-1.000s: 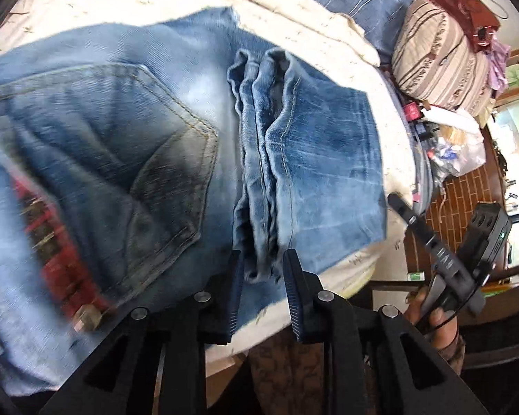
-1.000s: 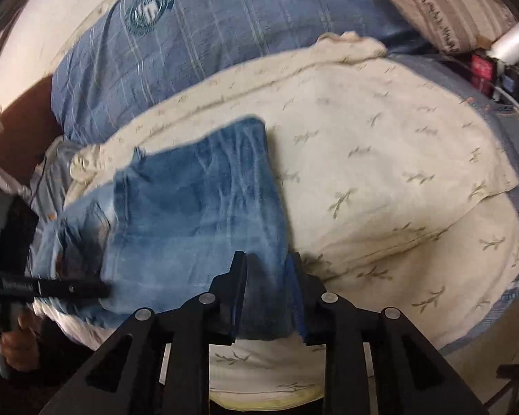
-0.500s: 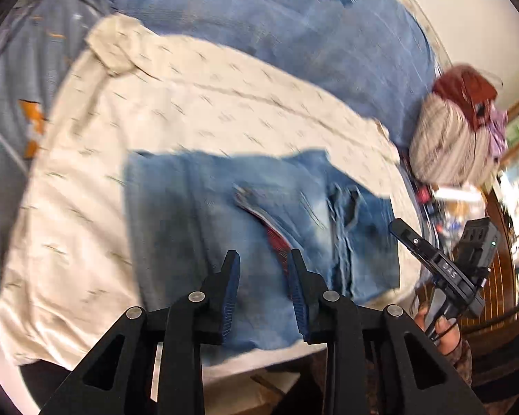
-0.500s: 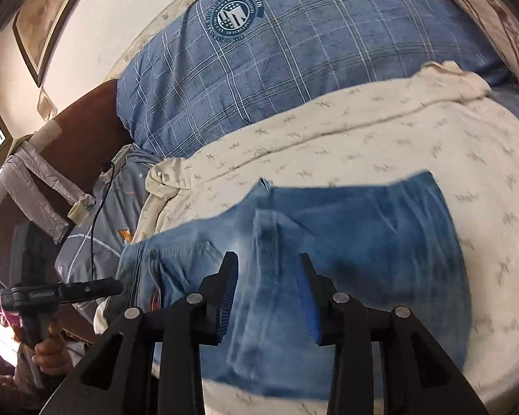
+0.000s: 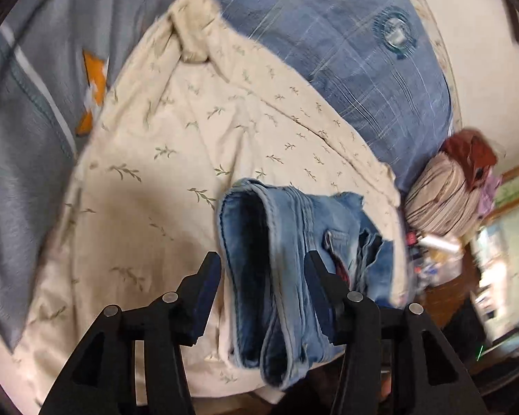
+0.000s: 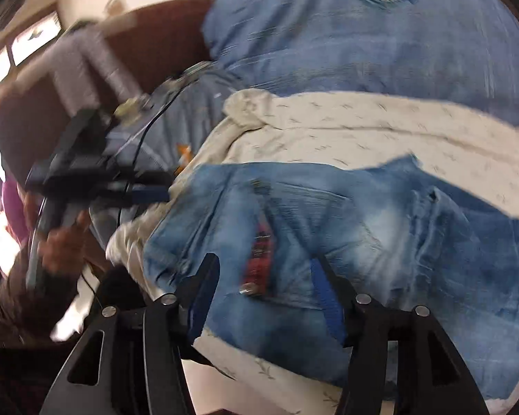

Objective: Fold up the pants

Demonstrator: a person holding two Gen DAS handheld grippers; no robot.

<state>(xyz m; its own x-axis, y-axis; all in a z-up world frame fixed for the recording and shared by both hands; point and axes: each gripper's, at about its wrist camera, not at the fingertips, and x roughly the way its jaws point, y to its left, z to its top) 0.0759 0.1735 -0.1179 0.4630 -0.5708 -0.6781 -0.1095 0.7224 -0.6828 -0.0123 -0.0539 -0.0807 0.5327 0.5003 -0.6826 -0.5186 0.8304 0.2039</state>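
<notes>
Left wrist view: my left tool [image 5: 263, 273] is spread wide, the jeans' [image 5: 294, 242] rolled fold between its fingers, untouched. The jeans lie folded on the cream leaf-print sheet [image 5: 176, 145]. My right tool [image 6: 264, 285] hangs open above the jeans [image 6: 363, 242].

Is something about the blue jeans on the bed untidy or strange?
Yes. The folded blue denim jeans are uneven: one rolled end gapes open in a loop, and red checked lining shows at the waist, so the layers are not flat on the cream leaf-print sheet.
</notes>
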